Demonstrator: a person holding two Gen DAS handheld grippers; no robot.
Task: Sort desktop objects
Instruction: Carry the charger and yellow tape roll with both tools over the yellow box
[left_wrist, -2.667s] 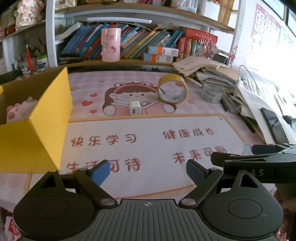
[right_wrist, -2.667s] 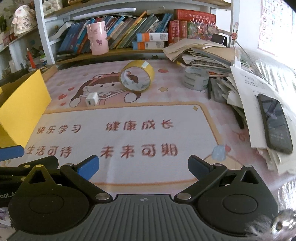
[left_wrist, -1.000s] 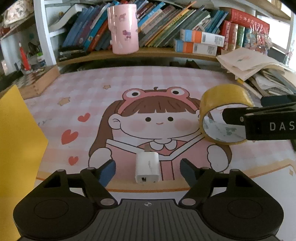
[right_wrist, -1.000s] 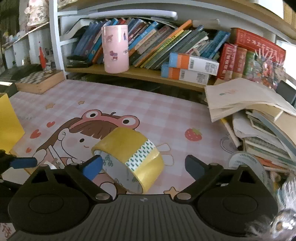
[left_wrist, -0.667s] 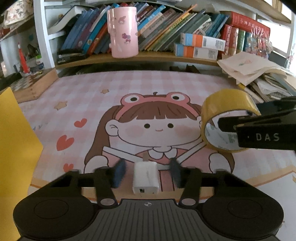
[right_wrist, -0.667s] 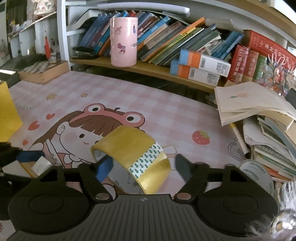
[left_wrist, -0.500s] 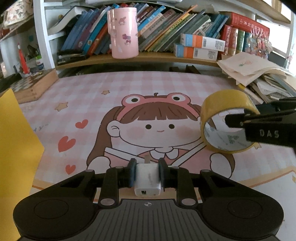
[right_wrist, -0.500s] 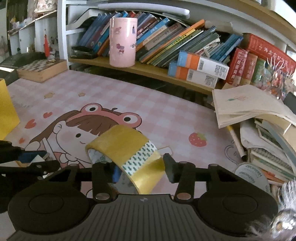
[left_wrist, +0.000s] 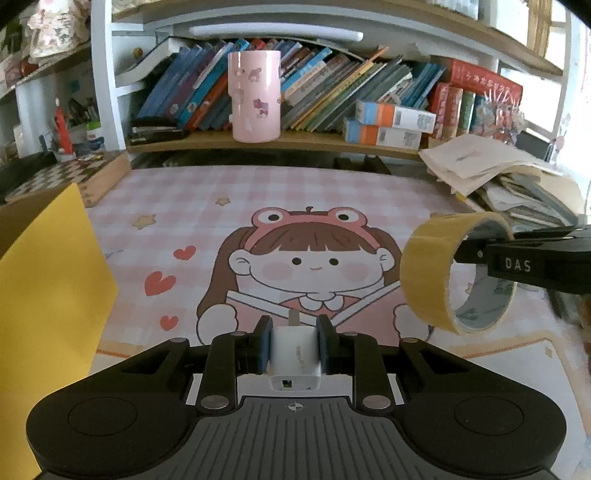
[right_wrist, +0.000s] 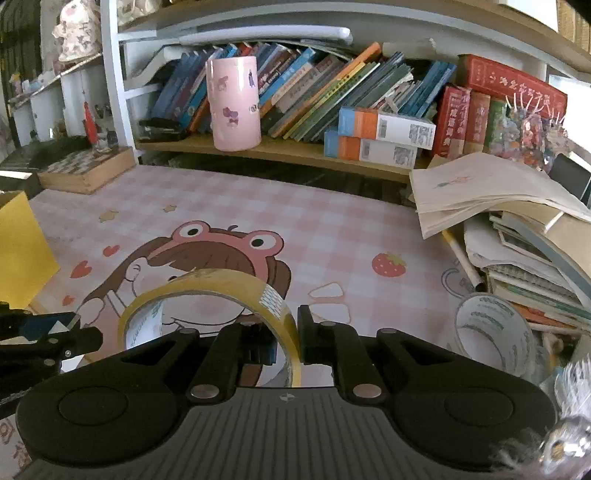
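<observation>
My left gripper (left_wrist: 291, 345) is shut on a small white charger plug (left_wrist: 294, 354), low over the pink cartoon desk mat (left_wrist: 295, 206). My right gripper (right_wrist: 286, 343) is shut on the wall of a yellow tape roll (right_wrist: 207, 295), one jaw inside the ring and one outside. In the left wrist view the tape roll (left_wrist: 428, 269) hangs from the right gripper's fingers (left_wrist: 524, 262) at the right, lifted off the mat. The yellow box (left_wrist: 48, 280) stands at the left edge.
A pink cup (left_wrist: 254, 96) stands on the low shelf among books. A pile of papers and books (right_wrist: 517, 229) fills the right side, with a clear tape roll (right_wrist: 495, 332) beside it. A wooden box (right_wrist: 88, 170) sits back left.
Both grippers moved forward from the mat's front and closed: the left on the charger plug, the right on the yellow tape roll. The tape roll has been raised and tipped.
</observation>
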